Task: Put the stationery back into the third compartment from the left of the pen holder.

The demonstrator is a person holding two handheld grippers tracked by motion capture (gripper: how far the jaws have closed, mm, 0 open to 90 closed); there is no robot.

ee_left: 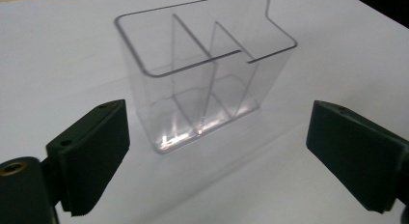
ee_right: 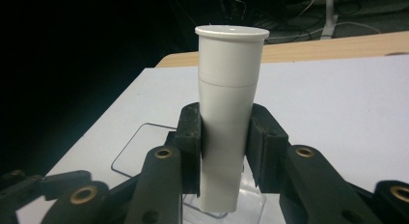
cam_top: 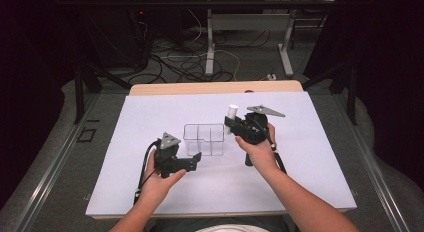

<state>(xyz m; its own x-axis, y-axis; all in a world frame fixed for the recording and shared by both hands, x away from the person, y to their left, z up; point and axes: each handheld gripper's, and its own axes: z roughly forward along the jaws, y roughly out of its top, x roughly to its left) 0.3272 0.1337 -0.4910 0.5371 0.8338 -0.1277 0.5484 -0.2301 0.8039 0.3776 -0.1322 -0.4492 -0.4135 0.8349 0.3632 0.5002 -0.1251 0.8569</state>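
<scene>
An upright white plastic tube [ee_right: 226, 132] is clamped in the right hand-held gripper [ee_right: 224, 151] above the clear plastic divided organiser box [ee_left: 202, 74]; insertion remains. The left hand-held gripper [ee_left: 217, 147] is held apart, empty, just beside the box.

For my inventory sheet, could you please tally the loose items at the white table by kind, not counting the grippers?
Clear plastic organizer with compartments: 1
White tube with a cap, upright, clamped in the right gripper: 1
Total: 2
</scene>
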